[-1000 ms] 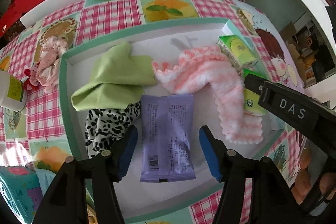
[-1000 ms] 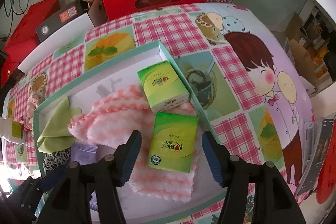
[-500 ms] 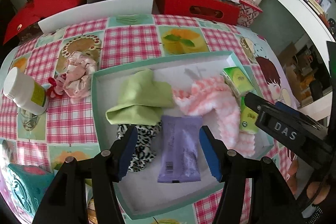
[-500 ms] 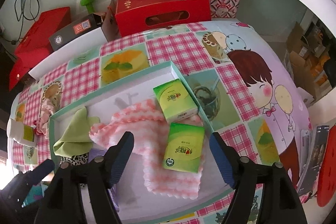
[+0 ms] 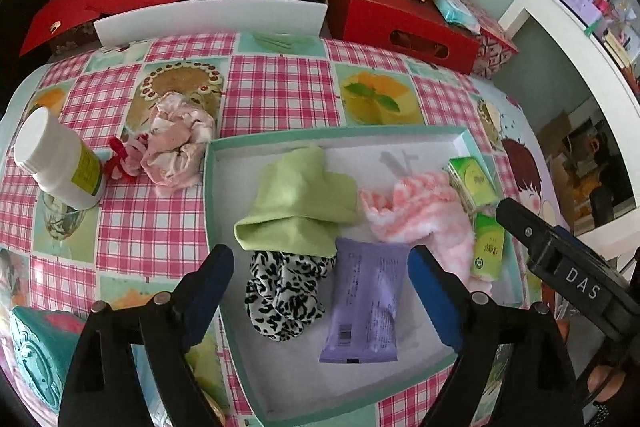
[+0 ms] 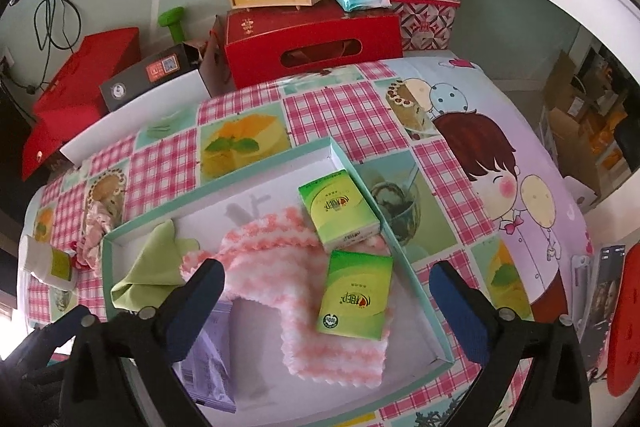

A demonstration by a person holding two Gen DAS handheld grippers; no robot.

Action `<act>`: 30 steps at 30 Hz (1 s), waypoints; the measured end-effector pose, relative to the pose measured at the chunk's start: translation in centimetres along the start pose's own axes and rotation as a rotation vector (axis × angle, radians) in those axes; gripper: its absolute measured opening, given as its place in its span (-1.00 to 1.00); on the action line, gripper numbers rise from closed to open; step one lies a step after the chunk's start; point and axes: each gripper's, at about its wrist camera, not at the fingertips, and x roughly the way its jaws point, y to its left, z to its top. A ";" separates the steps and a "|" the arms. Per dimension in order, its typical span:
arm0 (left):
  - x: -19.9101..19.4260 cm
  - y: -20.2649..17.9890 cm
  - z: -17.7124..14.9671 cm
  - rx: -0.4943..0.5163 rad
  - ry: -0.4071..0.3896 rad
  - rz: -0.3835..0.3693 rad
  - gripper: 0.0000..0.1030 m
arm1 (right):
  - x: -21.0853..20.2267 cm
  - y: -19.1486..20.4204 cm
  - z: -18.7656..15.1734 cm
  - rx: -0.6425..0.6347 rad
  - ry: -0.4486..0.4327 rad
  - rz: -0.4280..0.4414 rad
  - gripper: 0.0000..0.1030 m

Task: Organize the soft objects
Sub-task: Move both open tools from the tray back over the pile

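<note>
Both the left gripper (image 5: 320, 283) and right gripper (image 6: 326, 301) have just been opening; their jaws stand wide and empty above the teal-rimmed tray (image 5: 208, 187). Left of the tray on the worktop lies a crumpled pink cloth (image 5: 176, 143), probably light and limp; pinch a raised fold.

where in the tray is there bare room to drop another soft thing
Bare floor lies along the tray's far wall behind the green cloth, and at its near edge below the purple packet. The right side, around the pink cloth, is crowded.
</note>
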 end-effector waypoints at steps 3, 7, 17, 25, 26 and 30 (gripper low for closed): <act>-0.2 0.4 0.1 -0.010 -0.006 0.002 0.73 | -0.1 0.0 0.0 0.000 -0.001 0.003 1.00; -0.9 1.0 0.4 -0.017 -0.020 0.010 0.73 | -0.1 0.2 0.0 -0.011 0.004 0.000 1.00; -5.2 5.4 1.4 -0.066 -0.090 0.063 0.73 | -1.7 1.0 0.1 -0.020 -0.032 0.036 1.00; -8.2 11.5 1.4 -0.198 -0.148 0.126 0.73 | -2.2 2.9 -0.1 -0.059 -0.038 0.064 1.00; -8.4 12.2 1.3 -0.217 -0.152 0.136 0.73 | -2.2 3.1 -0.1 -0.065 -0.038 0.068 1.00; -9.2 16.0 0.9 -0.320 -0.165 0.156 0.73 | -2.1 4.7 -0.3 -0.103 -0.034 0.087 1.00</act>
